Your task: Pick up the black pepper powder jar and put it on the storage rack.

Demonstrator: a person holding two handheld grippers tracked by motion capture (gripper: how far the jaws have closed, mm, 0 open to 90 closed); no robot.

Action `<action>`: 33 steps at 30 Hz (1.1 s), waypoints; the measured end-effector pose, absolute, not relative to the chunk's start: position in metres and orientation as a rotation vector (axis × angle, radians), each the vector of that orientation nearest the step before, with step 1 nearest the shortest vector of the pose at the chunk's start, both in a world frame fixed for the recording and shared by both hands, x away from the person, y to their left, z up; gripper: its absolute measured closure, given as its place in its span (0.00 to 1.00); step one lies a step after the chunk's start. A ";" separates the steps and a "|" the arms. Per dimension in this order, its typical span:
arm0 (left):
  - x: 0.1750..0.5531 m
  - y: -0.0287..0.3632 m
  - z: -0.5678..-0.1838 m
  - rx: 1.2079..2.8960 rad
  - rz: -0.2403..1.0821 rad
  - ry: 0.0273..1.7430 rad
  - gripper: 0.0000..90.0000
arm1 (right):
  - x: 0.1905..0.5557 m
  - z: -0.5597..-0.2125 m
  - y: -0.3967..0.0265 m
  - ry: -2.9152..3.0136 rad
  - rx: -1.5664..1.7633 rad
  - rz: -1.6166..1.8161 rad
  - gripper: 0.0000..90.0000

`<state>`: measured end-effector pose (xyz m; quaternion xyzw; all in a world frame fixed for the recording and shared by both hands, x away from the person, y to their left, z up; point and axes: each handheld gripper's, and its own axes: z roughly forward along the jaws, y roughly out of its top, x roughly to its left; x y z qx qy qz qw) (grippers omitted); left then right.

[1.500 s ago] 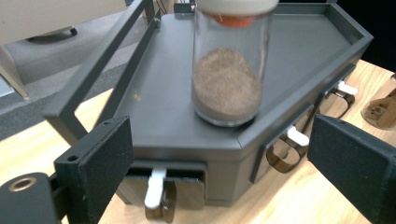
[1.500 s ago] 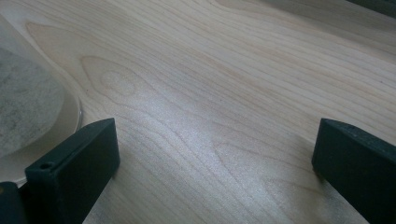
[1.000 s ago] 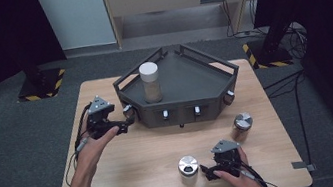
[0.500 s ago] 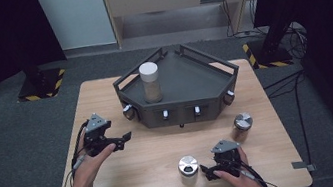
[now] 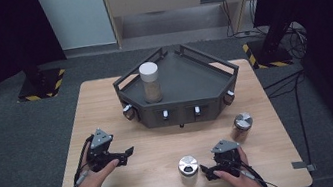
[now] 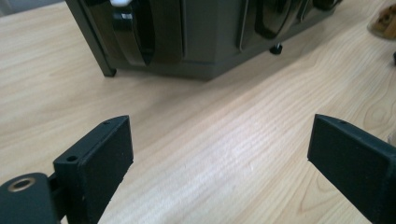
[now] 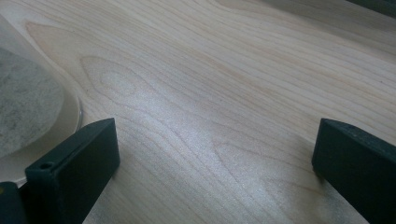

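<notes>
Two hand-held tongs rest low over a wooden bench (image 5: pixel 105 103), both spread wide and holding nothing.

The dark angular tray (image 5: pixel 187 77) sits at the far middle of the bench and serves as the landmark; a white-capped jar (image 5: pixel 150 82) stands upright in its left part. The left tongs (image 5: pixel 126 154) lie in front of the tray and to its left, jaws wide apart, pointing toward the tray's front wall (image 6: pixel 196 42). The right tongs (image 5: pixel 206 172) lie in front of the tray near the bench's near edge, jaws wide apart over bare wood, just beside a metal-lidded jar (image 5: pixel 188 169). A second metal-lidded jar (image 5: pixel 243 125) stands off the tray's front right corner.
</notes>
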<state>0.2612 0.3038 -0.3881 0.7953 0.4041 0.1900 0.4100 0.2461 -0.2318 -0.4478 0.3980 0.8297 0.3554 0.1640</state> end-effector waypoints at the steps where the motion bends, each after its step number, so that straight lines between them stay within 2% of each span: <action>1: 0.260 0.303 -0.390 2.004 0.478 1.021 0.06 | 0.246 -0.448 -0.232 2.365 1.134 1.013 0.01; 33: 0.238 0.294 -0.427 2.120 0.545 1.160 0.03 | 0.246 -0.448 -0.232 2.365 1.137 1.013 0.01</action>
